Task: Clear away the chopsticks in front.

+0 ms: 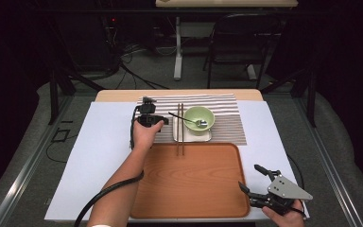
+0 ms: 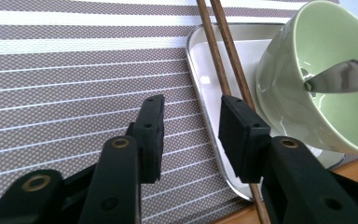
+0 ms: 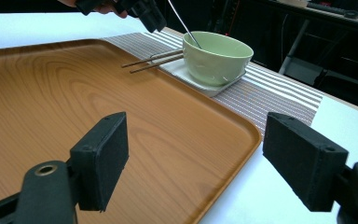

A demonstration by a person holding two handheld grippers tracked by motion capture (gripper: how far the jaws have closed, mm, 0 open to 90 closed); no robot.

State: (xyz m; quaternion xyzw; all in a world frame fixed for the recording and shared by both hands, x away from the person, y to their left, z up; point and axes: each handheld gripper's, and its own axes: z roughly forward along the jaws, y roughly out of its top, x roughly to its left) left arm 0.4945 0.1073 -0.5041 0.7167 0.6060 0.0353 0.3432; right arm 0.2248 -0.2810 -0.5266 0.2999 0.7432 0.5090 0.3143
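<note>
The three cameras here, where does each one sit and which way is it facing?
High view: fixed above the person's side, looking forward and down on the table; both forearms enter from below, left claw by the chopsticks, right claw beside the wooden tray.
Left gripper view: rides the left claw, looking down over the striped mat; its open jaws rise from below.
Right gripper view: rides the right claw, looking low across the tray; jaws open.
Shared: all show the green bowl and chopsticks.
</note>
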